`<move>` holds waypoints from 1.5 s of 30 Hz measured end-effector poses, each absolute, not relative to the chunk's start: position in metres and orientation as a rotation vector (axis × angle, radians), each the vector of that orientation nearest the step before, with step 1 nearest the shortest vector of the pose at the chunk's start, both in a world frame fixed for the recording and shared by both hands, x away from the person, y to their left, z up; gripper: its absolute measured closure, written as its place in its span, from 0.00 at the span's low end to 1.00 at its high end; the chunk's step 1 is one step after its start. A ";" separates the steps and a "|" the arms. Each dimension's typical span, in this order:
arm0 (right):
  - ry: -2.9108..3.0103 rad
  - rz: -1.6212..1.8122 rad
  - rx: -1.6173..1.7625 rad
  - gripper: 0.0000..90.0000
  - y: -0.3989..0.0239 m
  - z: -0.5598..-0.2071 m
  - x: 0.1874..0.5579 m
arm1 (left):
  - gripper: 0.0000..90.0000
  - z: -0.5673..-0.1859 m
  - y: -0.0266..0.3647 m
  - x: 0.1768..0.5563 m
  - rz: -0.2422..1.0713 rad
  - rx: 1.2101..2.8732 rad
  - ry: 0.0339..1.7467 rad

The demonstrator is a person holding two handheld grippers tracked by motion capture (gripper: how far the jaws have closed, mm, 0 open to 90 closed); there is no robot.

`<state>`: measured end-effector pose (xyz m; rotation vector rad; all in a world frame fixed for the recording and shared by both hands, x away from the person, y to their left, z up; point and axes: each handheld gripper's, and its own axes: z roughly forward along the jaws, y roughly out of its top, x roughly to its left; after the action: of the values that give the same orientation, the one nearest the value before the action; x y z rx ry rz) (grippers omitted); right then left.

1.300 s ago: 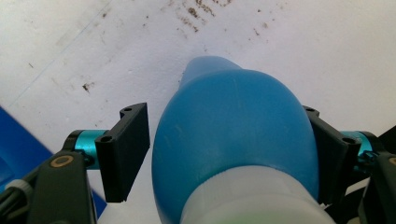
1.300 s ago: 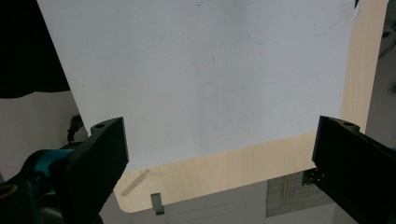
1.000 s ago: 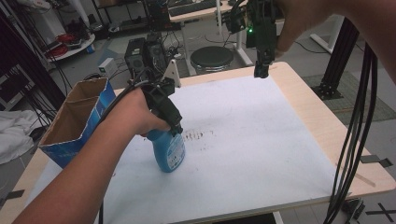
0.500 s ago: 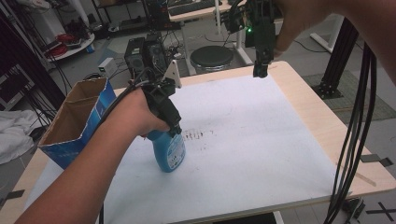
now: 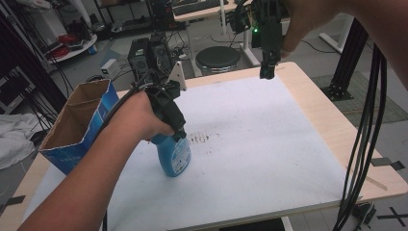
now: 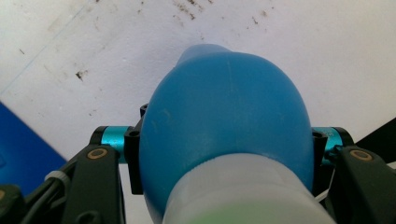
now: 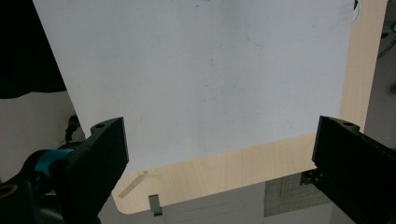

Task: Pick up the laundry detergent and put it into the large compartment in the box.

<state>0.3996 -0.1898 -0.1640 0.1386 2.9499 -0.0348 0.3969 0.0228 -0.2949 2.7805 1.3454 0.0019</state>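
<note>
A blue spray bottle (image 5: 174, 156) stands upright on the white sheet (image 5: 269, 144) at the table's left middle. My left gripper (image 5: 176, 131) comes down on it from above, and its jaws have just been closing with the bottle's upper body between them. In the left gripper view the blue bottle (image 6: 224, 116) sits squeezed between the two pads (image 6: 133, 158), so my left gripper (image 6: 224, 140) is shut on it. High over the table's far edge hangs my right gripper (image 5: 266, 72), pointing down. Its jaws stand wide apart, with nothing between them, in the right gripper view (image 7: 219, 144).
An open blue cardboard box (image 5: 77, 125) stands at the table's left edge, close to the bottle. Dark smudges (image 5: 202, 138) mark the sheet just right of the bottle. A bundle of black cables (image 5: 361, 144) hangs at the right. A round stool (image 5: 217, 57) stands behind the table.
</note>
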 end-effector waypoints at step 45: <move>2.963 -0.076 0.093 0.03 -0.167 -0.168 0.395 | 0.43 -0.091 0.170 0.402 0.101 2.542 1.573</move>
<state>0.3951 -0.1671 -0.1682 0.0934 2.9626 -0.0761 0.4023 0.1697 -0.0909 2.5415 1.5726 0.1014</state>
